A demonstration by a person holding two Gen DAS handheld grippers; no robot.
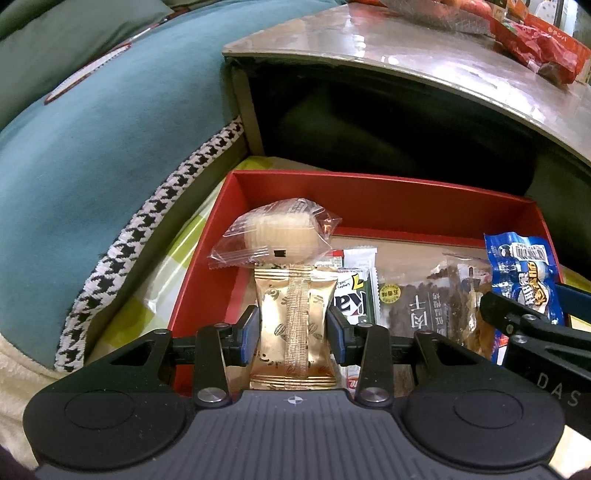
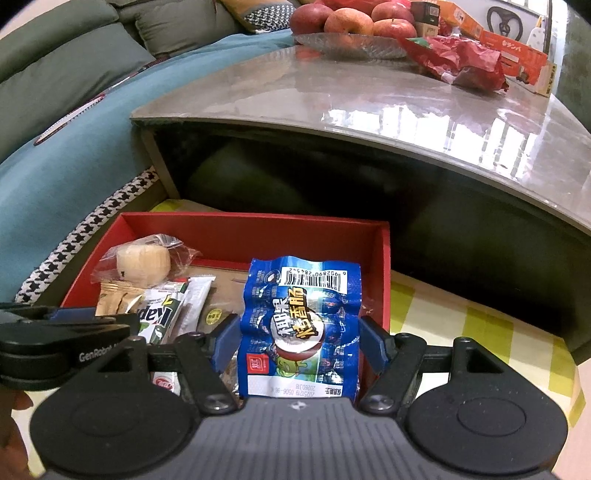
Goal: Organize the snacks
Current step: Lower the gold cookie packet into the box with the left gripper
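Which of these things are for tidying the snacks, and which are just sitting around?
For the job:
- red box
- gold packet in the left claw
- blue packet in the right claw
- clear-wrapped snack

Just lying about:
- apples
- glass plate
- blue cushion

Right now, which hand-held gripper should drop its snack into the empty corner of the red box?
Probably the left hand-held gripper. Its gold packet hangs beside the bare left corner of the red box; the right hand-held gripper holds its blue sausage packet by the opposite wall.
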